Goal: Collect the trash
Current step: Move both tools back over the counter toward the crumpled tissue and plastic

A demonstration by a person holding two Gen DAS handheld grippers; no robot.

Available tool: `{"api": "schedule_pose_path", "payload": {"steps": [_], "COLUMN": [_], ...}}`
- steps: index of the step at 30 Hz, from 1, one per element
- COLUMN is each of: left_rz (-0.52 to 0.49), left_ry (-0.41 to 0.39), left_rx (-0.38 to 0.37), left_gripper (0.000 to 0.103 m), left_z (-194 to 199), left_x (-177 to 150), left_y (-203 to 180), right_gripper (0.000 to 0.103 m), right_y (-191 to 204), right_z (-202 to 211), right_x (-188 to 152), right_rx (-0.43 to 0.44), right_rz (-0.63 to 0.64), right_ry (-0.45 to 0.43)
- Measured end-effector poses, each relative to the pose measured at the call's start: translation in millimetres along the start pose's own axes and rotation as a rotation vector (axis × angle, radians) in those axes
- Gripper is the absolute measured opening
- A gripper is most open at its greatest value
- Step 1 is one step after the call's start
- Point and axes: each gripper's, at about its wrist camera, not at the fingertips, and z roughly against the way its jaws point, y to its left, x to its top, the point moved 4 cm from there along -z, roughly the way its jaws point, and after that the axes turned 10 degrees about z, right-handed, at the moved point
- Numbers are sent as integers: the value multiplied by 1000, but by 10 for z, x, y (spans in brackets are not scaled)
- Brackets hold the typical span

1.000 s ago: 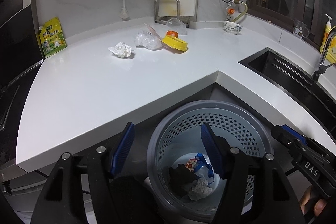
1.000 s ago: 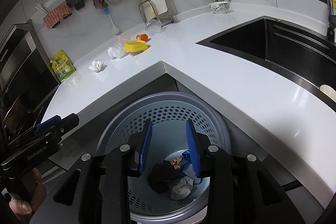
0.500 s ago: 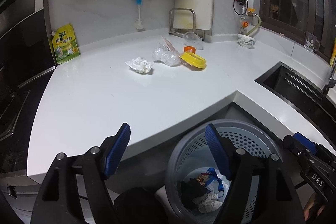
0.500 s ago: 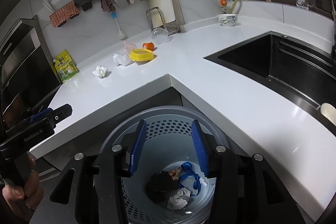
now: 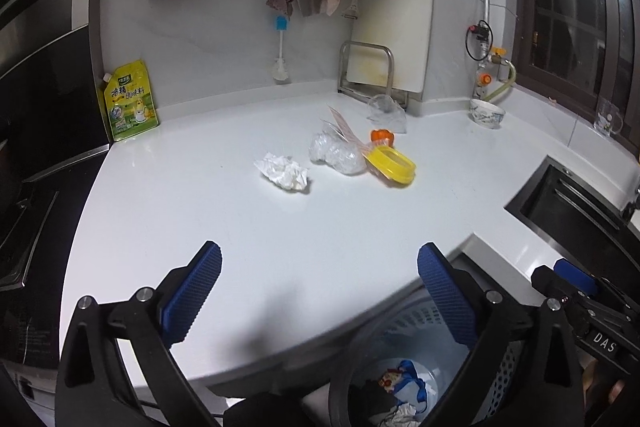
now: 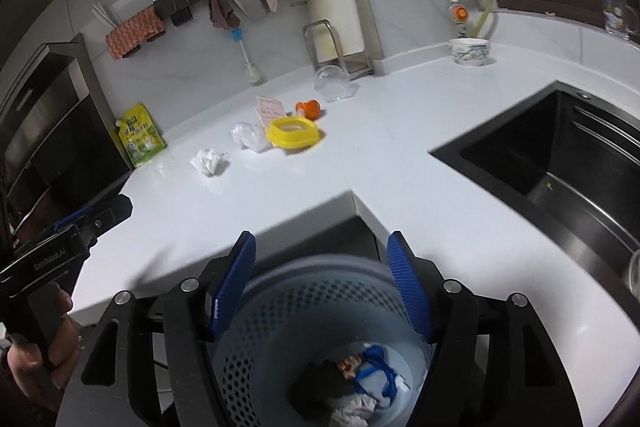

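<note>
Both our tongs, left and right, spread and empty. Bin sits below the surface corner, handy for tissue, wrap, lid.

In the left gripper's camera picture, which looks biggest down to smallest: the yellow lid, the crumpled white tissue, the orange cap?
1. Crumpled white tissue and yellow lid: look about alike, too close to rank.
2. Orange cap: clearly smallest, though it sits slightly farther back.

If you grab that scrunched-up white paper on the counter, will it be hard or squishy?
Probably squishy: the crumpled paper is a loose wad full of folds, so it should squash easily. It likely weighs almost nothing. It sits flat on the counter and looks unlikely to roll.
</note>
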Motion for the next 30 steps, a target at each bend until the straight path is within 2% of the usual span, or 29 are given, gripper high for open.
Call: {"api": "schedule_pose_path", "payload": {"steps": [8, 16, 21, 30], "left_rz": [39, 83, 53, 67], "left_ry": [-18, 27, 55, 110], "left_rx": [67, 98, 140, 153], "left_gripper": [97, 97, 97, 97], "left_z": [-358, -819, -1098, -1450], "left_x": [356, 546, 588, 619], "left_y": [244, 392, 386, 390], "right_gripper": [72, 72, 74, 76], "right_y": [7, 56, 43, 59], "right_z": [-413, -1019, -1405, -1952], "right_x": [509, 882, 1035, 1151], "right_rx": [21, 99, 127, 172], "right_rz": [114, 169, 200, 230], "right_ry": [11, 79, 134, 206]}}
